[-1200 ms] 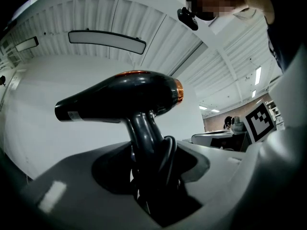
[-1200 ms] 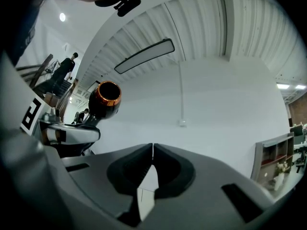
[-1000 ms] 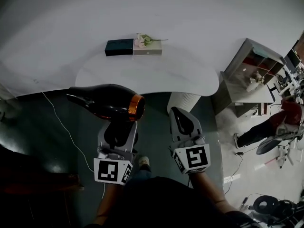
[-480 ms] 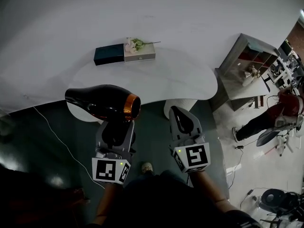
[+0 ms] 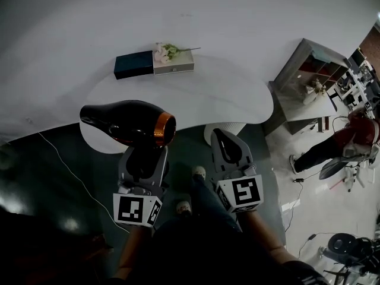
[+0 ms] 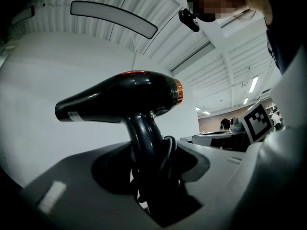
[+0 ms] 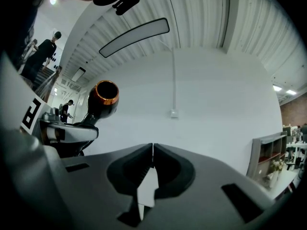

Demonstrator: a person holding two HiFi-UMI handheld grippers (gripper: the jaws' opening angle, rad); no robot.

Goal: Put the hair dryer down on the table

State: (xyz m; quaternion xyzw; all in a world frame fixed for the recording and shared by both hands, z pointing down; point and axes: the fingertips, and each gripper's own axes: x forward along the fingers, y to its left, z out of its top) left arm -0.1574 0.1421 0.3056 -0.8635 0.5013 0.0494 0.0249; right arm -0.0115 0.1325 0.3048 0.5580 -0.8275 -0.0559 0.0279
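We have the black hair dryer with the orange ring at its back end (image 5: 127, 122) in the left gripper (image 5: 144, 157). Its jaws stand fairly wide, clamped on the dryer's black handle, which runs down between them with what looks like the black cord (image 6: 168, 152) looped against it. The right gripper (image 5: 228, 150) is to the right of the dryer and apart from it, jaws closed together with nothing between them.

The dryer is in the air, not on anything. Its barrel lies across the scene: the narrow nozzle points left, the orange end points right, and the handle drops toward us into the left gripper. In the head view the barrel sits over the near left edge of the white rounded table (image 5: 202, 100), so most of the bare tabletop lies farther away and to the right. How high the dryer rides above the surface we cannot tell.

At the far side of the table a dark rectangular box (image 5: 133, 65) lies touching a pale box (image 5: 174, 66) with a small sprig of flowers (image 5: 164, 52) on it, both well apart from the dryer.

We judge that setting it down falls to the left gripper alone: carry it far and slightly right over the open top, lower it, keeping the barrel crosswise and short of the boxes.
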